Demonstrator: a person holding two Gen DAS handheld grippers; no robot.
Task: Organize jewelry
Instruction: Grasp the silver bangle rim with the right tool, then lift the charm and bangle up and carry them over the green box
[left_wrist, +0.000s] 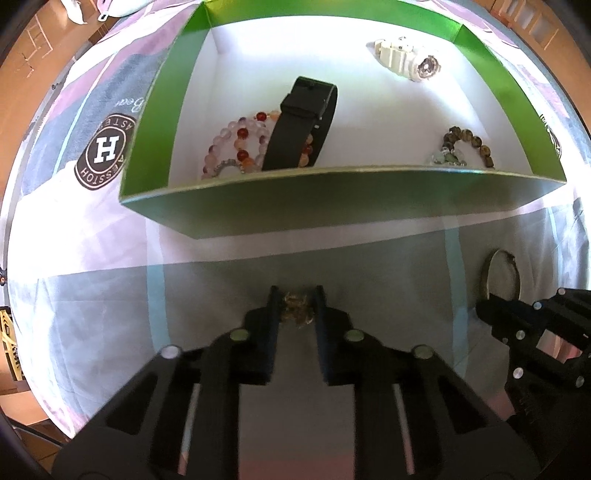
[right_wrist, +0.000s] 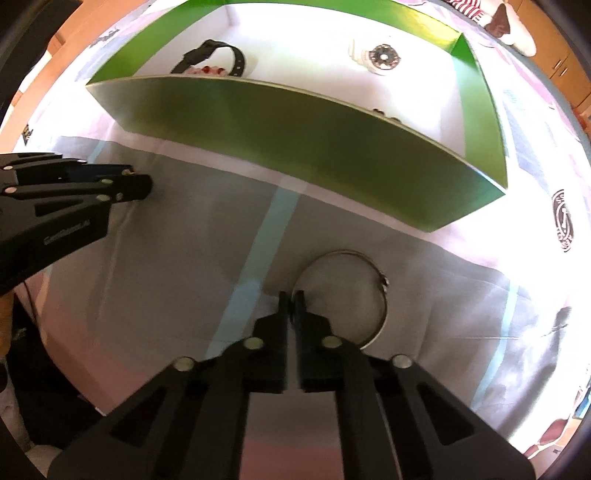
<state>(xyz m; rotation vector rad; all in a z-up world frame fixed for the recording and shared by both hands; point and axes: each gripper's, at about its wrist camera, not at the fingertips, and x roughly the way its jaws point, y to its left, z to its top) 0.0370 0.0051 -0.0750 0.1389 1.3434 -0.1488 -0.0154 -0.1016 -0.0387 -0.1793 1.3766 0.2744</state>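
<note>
Left hand-held gripper (left_wrist: 297, 308), low centre of frame, clamped on a small amber bead bracelet (left_wrist: 296, 313): light, lumpy, likely stretchy. Right hand-held gripper (right_wrist: 291, 306) pinched on the thin silver bangle (right_wrist: 380, 291), lower centre: stiff, slick, best taken across the rim. Green box (left_wrist: 332, 206) above.

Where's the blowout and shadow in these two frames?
Left wrist: white box floor overexposed, near green wall and cloth in front of it shaded, beaded piece between the fingers blurry. Right wrist: cloth clipped at the right, metal bangle in shade, strong fisheye bowing.
</note>
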